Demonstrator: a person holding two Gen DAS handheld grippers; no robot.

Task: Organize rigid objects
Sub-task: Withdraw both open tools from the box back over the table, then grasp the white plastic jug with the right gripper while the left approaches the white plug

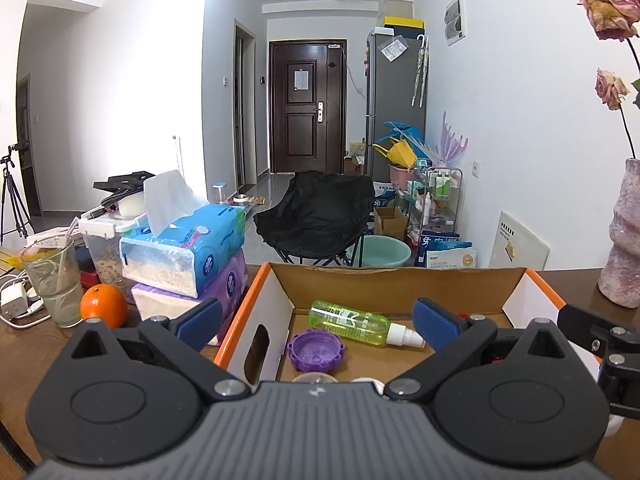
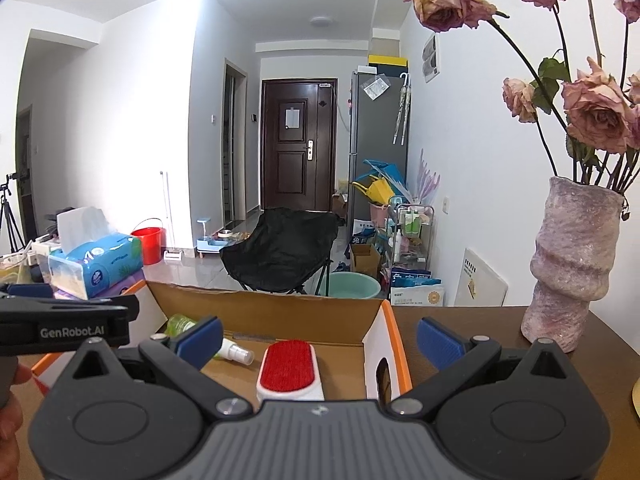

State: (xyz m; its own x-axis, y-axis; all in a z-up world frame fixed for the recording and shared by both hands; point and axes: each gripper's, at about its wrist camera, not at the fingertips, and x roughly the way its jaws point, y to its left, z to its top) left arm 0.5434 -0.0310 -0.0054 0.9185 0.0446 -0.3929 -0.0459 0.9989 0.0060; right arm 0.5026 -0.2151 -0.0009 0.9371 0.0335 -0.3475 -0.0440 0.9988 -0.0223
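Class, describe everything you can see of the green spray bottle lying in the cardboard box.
The translucent green plastic spray bottle lies on its side on the floor of the open cardboard box, white nozzle pointing right. A printed label shows on its body. A purple round lid lies just in front; contact is unclear. Neither gripper holds it.

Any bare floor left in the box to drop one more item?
Inside the cardboard box: bare floor between the green spray bottle and lint brush, and along the back wall. Crowded near the purple lid. Outside, bare tabletop between box and vase.
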